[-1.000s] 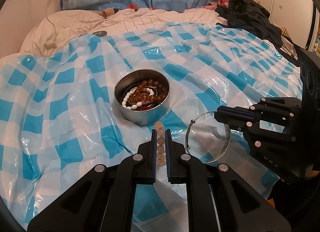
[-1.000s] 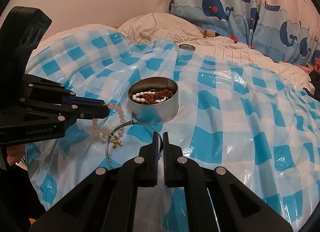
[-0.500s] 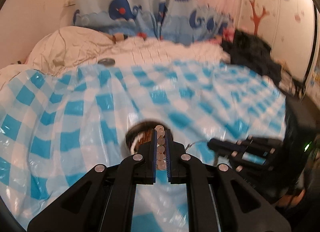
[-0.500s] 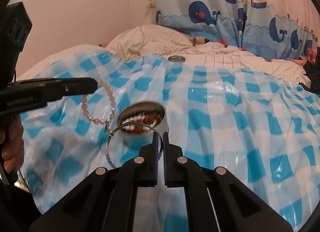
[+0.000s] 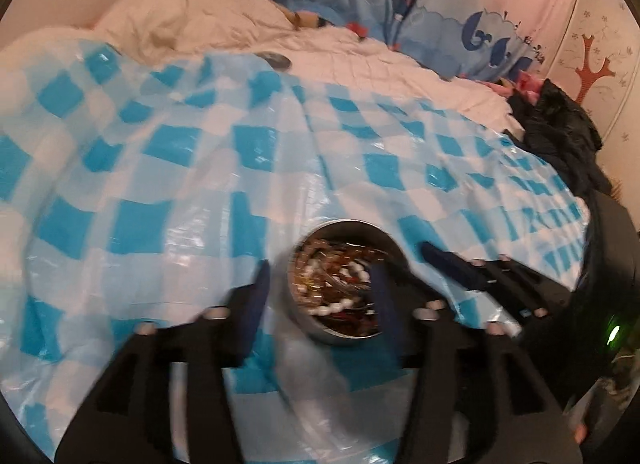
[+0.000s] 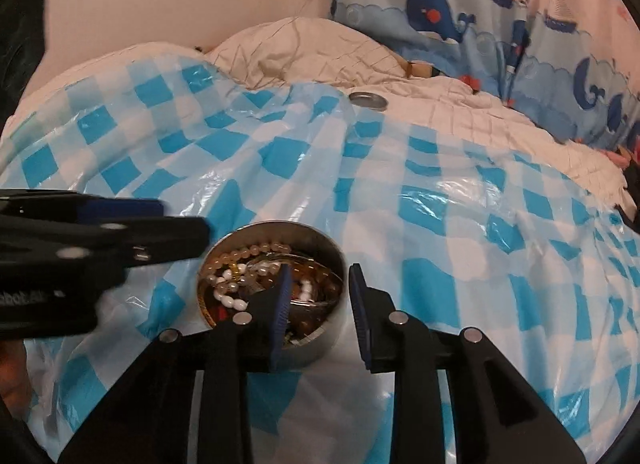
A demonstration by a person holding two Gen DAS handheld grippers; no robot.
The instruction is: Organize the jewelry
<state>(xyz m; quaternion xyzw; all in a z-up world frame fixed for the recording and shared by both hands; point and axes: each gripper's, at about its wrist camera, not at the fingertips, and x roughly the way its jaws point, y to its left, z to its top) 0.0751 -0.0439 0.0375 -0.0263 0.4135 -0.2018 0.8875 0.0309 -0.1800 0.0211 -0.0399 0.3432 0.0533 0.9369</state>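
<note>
A: What had changed since the earlier frames?

B: A second before, the left gripper (image 5: 320, 288) was clamped on a string of pale pink beads and the right gripper (image 6: 318, 300) on a thin silver bangle, both short of the tin; since then both hands had come over the tin and their jaws had just been opening; nothing was between either pair of pads any more.

A: And from the left wrist?

B: The picture was smeared; the left gripper stood wide apart, its blue pads either side of the round metal tin (image 5: 340, 330); the tin sat on the blue-and-white checked plastic sheet (image 5: 160, 183), and the jewelry (image 5: 340, 284) lay heaped inside, white and amber beads among it; the right gripper (image 5: 440, 260) reached in from the right, just beside the tin's rim; a small round lid (image 5: 276, 60) lay far off at the sheet's top edge, and dark clothes (image 5: 560, 123) were piled at the right.

A: From the right wrist?

B: The right gripper was part open, one pad over the tin (image 6: 320, 340), the other just outside its rim; the pale pink beads (image 6: 248, 252) curved along the far inside wall, with white beads (image 6: 230, 296) beside them; I could not pick out the bangle for certain; the left gripper (image 6: 180, 223) came in from the left, its tip next to the tin; the lid (image 6: 368, 100) lay near the pillow (image 6: 300, 47).
</note>
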